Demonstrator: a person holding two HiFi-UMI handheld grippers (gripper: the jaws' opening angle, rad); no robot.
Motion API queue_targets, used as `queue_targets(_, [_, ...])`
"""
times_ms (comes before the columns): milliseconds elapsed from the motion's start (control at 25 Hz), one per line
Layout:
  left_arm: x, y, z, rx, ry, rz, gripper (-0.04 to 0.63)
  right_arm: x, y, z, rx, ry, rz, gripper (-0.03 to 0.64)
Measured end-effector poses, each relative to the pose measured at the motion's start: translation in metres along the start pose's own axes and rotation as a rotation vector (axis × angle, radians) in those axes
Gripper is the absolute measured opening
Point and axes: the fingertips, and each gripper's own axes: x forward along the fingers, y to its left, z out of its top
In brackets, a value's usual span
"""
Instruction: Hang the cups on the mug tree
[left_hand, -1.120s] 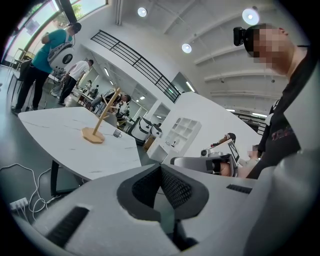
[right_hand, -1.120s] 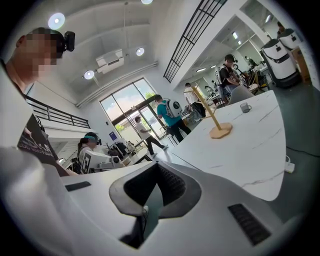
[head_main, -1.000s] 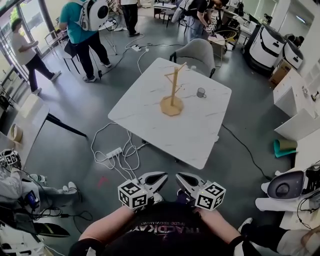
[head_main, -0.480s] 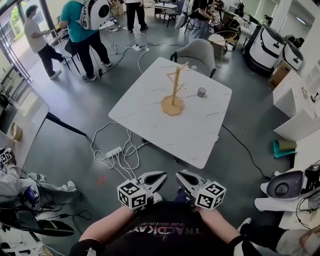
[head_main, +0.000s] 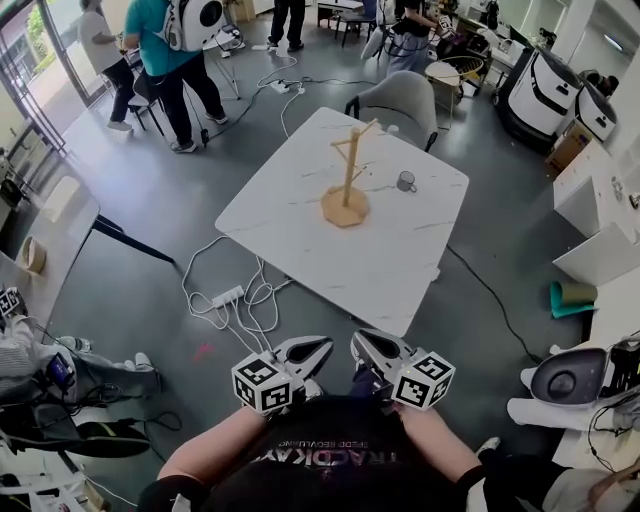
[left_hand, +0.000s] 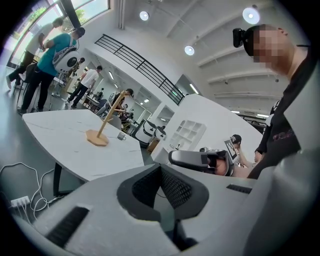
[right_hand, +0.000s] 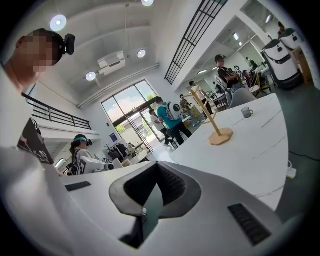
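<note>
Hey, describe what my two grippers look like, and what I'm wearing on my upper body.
The left pale grey plastic gripper and the right pale grey plastic gripper each have a smooth, rounded claw lined with dark ribbed pads. Each carries a white cube with black square markers. You wear a black top with printed lettering.

Wooden mug tree (head_main: 348, 175): upright, flat base, angled pegs, well ahead of left gripper (head_main: 322, 348) & right gripper (head_main: 360, 342). Small grey cup (head_main: 405, 181): upright on table (head_main: 400, 270), just right of tree, apart.
</note>
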Motion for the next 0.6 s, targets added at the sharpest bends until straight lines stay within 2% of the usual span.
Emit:
queue_targets(320, [0.036,0.0,0.013,-0.006,-0.004,0.021,-0.003,-0.021,-0.061,0.042,-0.039,-0.023,-0.077,0.009])
queue_targets(600, [0.078,0.002,0.022,-0.033,0.001,0.045,-0.003,-0.024,-0.113,0.079,-0.061,-0.005,-0.093,0.009])
